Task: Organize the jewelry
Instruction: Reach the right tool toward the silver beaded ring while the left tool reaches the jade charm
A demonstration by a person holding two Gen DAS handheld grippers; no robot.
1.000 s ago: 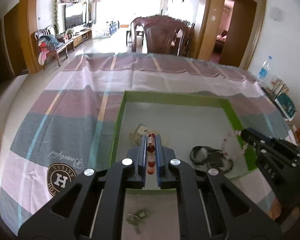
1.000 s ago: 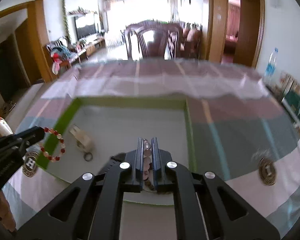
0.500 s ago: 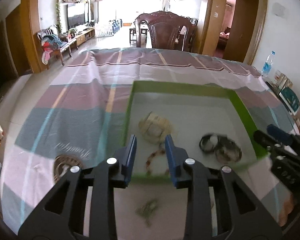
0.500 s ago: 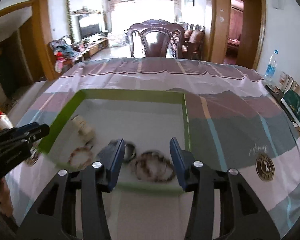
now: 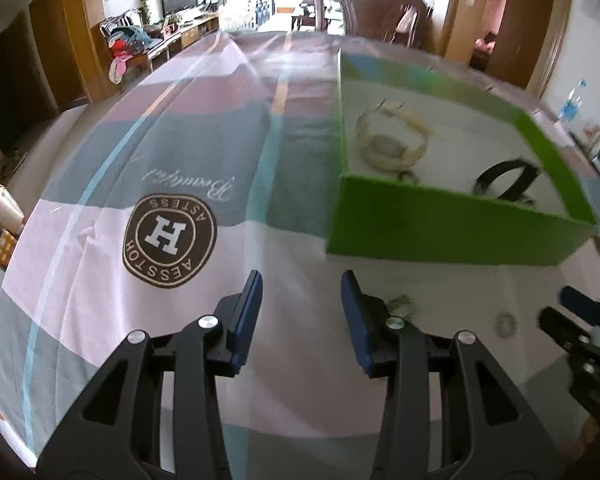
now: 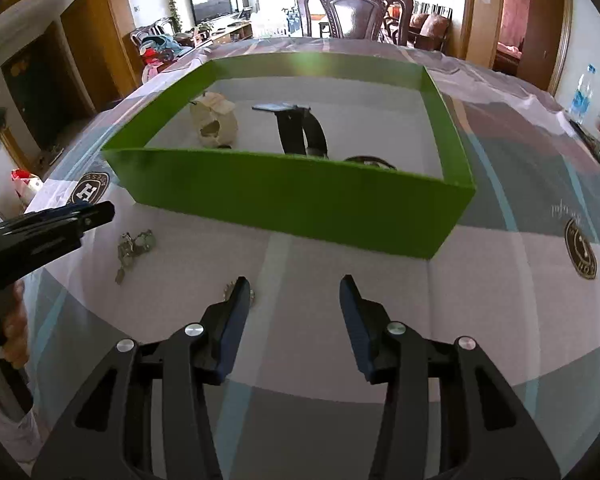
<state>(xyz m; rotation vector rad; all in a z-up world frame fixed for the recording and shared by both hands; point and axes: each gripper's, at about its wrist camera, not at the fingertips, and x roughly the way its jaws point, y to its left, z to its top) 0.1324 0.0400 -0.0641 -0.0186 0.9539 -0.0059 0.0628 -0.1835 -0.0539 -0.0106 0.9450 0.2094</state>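
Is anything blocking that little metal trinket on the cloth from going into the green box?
Only the green box's near wall stands between it and the trinket cluster; the cloth between is bare.

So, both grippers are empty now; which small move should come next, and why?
Probably lower the left hand-held gripper onto the metal trinket cluster lying on the tablecloth outside the green box. Its jaws, just opened, hold nothing, and that cluster lies nearest to it. The right hand-held gripper is open too.

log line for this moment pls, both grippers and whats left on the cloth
left gripper: open, empty | right gripper: open, empty | green box: holds watches | small trinkets: on cloth, outside box
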